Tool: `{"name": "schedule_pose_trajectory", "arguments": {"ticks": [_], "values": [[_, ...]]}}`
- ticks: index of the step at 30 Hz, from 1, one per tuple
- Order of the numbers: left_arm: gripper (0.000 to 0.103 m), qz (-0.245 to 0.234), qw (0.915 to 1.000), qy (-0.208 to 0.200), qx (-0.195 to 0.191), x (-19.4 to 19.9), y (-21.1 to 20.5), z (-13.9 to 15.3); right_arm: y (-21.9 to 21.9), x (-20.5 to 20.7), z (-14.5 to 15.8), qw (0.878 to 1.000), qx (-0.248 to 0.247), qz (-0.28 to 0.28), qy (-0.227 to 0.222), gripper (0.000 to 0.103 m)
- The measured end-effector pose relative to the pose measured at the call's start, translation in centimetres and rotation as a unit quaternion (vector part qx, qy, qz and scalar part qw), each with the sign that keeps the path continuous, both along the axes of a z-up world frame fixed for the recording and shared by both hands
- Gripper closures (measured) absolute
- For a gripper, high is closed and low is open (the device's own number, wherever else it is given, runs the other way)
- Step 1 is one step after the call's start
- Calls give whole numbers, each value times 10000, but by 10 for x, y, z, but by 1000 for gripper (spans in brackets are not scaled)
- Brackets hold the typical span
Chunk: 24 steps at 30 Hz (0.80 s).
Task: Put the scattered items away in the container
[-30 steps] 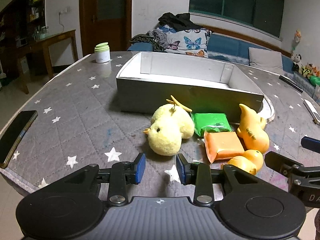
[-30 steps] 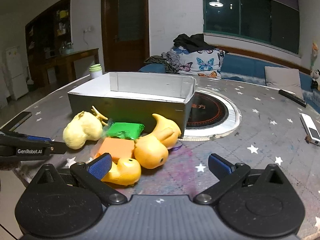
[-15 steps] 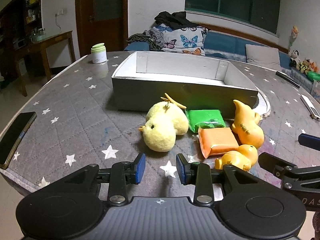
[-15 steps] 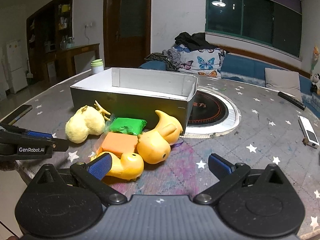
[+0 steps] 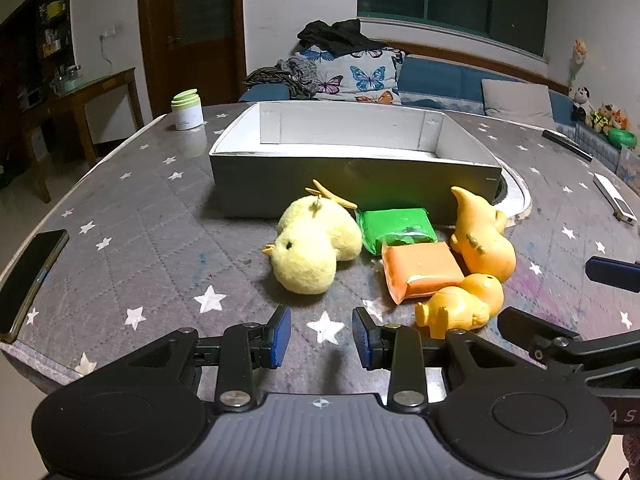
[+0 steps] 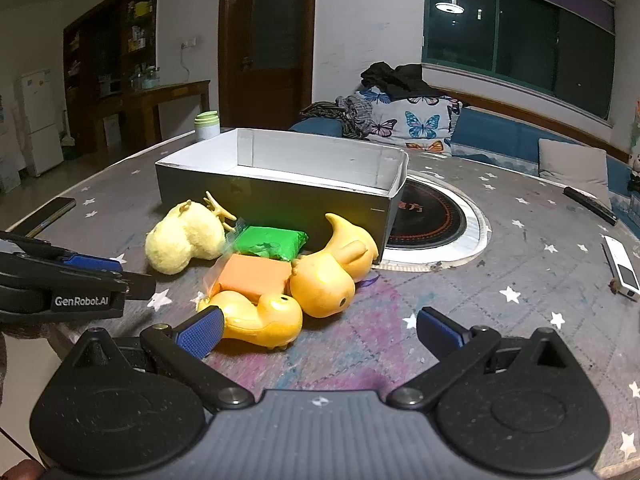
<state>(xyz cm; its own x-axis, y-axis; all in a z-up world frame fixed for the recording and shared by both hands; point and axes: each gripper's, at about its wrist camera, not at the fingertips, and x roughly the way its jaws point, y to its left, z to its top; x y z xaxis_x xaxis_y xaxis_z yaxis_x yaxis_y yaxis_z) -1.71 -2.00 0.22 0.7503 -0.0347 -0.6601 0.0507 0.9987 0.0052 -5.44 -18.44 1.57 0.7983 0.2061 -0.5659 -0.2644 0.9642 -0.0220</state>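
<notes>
Toys [image 5: 312, 248] crowd the box [image 5: 352, 184], its floor hidden; both grippers' jaws apart.

phone [image 5: 30, 276], green-lidded jar [image 5: 187, 109], white remote [image 6: 622, 266]

The left gripper [image 5: 320, 338] is built of matte black plastic, with two round discs on a ribbed dark grey base and a small white crosshair mark at the centre. Silver screws are seen at the linkage pivots. The jaws are faced with blue textured pads. The right gripper [image 6: 318, 330] is made alike. White lettering "GenRobot.AI" is printed on the left gripper's side.
</notes>
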Motion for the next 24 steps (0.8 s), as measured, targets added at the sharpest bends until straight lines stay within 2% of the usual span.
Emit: {"name": "schedule_pose_trajectory", "arguments": {"ticks": [24], "values": [[67, -135, 9998, 46, 107, -3, -8, -3, 7, -4, -3, 9998, -85, 160, 108, 0]]}}
